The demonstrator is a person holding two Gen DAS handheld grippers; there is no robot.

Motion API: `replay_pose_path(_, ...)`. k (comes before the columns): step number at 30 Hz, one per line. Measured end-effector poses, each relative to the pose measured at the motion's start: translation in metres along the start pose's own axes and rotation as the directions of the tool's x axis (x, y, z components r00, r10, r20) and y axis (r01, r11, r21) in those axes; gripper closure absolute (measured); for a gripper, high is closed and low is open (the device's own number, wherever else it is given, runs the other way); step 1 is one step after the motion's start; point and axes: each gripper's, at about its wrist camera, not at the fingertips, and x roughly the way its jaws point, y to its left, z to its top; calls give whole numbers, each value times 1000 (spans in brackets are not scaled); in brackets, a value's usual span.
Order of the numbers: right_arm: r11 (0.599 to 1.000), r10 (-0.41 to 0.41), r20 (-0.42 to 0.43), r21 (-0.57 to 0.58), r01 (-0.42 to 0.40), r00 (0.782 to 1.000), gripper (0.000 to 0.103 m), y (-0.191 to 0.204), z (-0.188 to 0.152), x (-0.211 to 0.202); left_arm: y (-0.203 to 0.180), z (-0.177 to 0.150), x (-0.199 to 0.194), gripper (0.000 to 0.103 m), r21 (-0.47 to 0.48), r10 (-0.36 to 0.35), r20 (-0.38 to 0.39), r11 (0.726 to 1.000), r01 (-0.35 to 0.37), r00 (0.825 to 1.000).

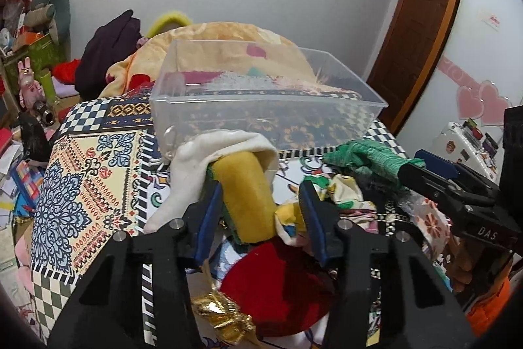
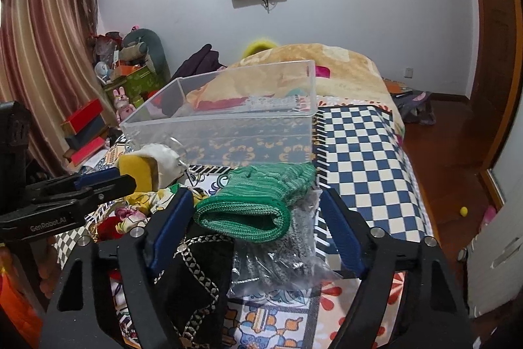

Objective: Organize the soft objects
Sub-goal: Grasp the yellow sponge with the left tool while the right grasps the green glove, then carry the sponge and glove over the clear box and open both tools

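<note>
My left hand-held gripper (image 1: 258,201) stands released — its blue pads flank a yellow sponge with a green backing (image 1: 248,195), half draped by a white cloth glove (image 1: 209,159). My right hand-held gripper (image 2: 258,228) also gapes wide around a green knitted glove (image 2: 261,201). Beyond both, a clear plastic bin (image 1: 261,97) sits on the patterned bed cover (image 1: 81,172).

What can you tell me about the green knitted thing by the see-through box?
The green knitted thing looks like a folded glove or sock, soft ribbed yarn with a darker green cuff whose opening faces the right gripper. It lies flat atop a crinkly clear bag of grey fabric, just before the clear plastic box, between the open fingers, which are not visibly touching it.
</note>
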Motion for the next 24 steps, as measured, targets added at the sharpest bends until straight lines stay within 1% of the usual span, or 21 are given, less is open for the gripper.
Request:
replay_pose_path(3, 1000, 8, -4, -9, -8, 1000, 38, 2, 3, 7, 5, -1, 4, 55, -15, 6, -9, 1000, -6, 1000)
replay_pose_path(4, 1000, 11, -8, -13, -11, 1000, 42, 3, 3, 9, 7, -1, 5, 57, -21, 5, -12, 1000, -6, 1000)
replay_pose_path(7, 1000, 19, -24, -17, -19, 1000, 56, 5, 3, 14, 11, 0, 13, 72, -37, -3, -36, 999, 2, 999)
replay_pose_path(9, 1000, 10, -20, -24, -11, 1000, 59, 7, 3, 13, 13, 0, 13, 75, -44, -14, -30, 999, 13, 999)
replay_pose_path(11, 999, 4, -19, -40, -4, 1000, 68, 9, 4, 12, 12, -1, 11, 77, -30, -16, -23, 999, 15, 1000)
replay_pose_path(14, 999, 2, -9, -50, -2, 1000, 79, 9, 5, 8, 7, 0, 4, 79, -11, -20, -5, 1000, 20, 1000)
replay_pose_path(17, 999, -2, 16, -53, 3, 1000, 82, 10, 8, 0, 2, 3, -9, 79, 10, -29, 32, 1000, 29, 999)
replay_pose_path(24, 998, 11, 90, -59, -6, 996, 83, 11, 20, -23, -4, 16, -42, 80, 30, -41, 127, 999, 37, 991)
